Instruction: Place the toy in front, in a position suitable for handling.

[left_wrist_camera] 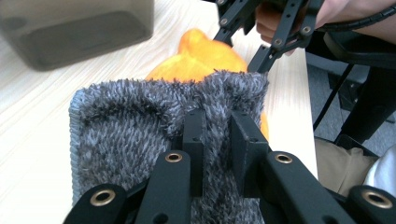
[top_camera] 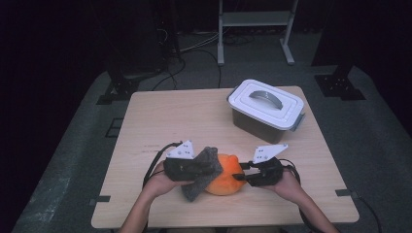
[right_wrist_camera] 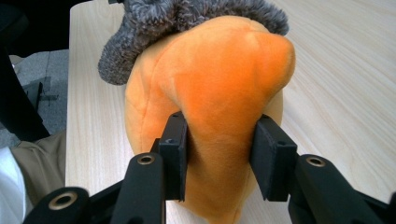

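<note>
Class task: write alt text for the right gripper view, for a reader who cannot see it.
Two black tongs squeeze a bulge of an orange plush toy that sits on a pale wooden table. A fuzzy grey knitted cloth drapes over the toy's far top edge.

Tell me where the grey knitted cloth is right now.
In the high view the grey knitted cloth is near the table's front edge, pinched in the left tongs and draped against the left side of the orange plush toy.

Wooden table (top_camera: 160, 116): lidded box (top_camera: 266, 110), orange plush (top_camera: 224, 180).
</note>
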`<action>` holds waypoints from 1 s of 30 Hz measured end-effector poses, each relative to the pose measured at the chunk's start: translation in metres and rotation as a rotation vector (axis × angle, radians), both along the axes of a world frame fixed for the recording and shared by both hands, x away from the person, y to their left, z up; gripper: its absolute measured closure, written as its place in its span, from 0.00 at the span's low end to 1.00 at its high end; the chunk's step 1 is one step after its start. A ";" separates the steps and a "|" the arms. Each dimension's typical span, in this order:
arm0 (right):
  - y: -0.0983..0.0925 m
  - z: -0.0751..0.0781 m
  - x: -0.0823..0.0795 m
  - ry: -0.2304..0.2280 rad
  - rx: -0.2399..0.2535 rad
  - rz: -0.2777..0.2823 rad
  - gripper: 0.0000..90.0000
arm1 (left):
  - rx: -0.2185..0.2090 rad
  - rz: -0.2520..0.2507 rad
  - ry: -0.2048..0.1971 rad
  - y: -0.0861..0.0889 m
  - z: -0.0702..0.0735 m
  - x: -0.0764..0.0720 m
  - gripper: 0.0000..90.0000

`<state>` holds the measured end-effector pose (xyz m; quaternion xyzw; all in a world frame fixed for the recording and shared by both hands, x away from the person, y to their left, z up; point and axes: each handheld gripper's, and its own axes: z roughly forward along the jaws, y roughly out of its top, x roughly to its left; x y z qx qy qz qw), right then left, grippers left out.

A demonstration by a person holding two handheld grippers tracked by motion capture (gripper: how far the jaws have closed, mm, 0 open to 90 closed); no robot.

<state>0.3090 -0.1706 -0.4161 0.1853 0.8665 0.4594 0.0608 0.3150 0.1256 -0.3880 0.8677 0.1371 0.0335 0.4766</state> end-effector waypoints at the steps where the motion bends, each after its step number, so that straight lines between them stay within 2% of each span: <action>1: 0.001 0.000 0.000 -0.002 0.000 0.000 0.66 | -0.006 0.004 0.004 0.001 0.000 0.000 0.86; 6: 0.006 0.003 -0.003 -0.029 -0.013 -0.001 0.66 | -0.002 0.000 -0.008 0.000 0.004 -0.001 0.86; 10: 0.009 0.004 -0.007 -0.049 -0.023 0.019 0.66 | -0.024 -0.027 -0.023 -0.011 0.014 -0.003 0.86; 14: 0.014 0.003 -0.010 -0.045 -0.035 0.056 0.66 | -0.024 -0.060 -0.043 -0.026 0.023 -0.004 0.86; 17: 0.014 0.003 -0.011 -0.054 -0.044 0.059 0.66 | -0.019 -0.055 -0.052 -0.029 0.023 -0.002 0.86; 21: 0.011 0.002 -0.010 -0.054 -0.045 0.062 0.66 | -0.016 -0.033 -0.038 -0.025 0.019 0.000 0.86; 30: 0.008 0.001 -0.008 -0.053 -0.050 0.065 0.66 | -0.021 0.051 0.008 0.002 0.005 0.010 0.86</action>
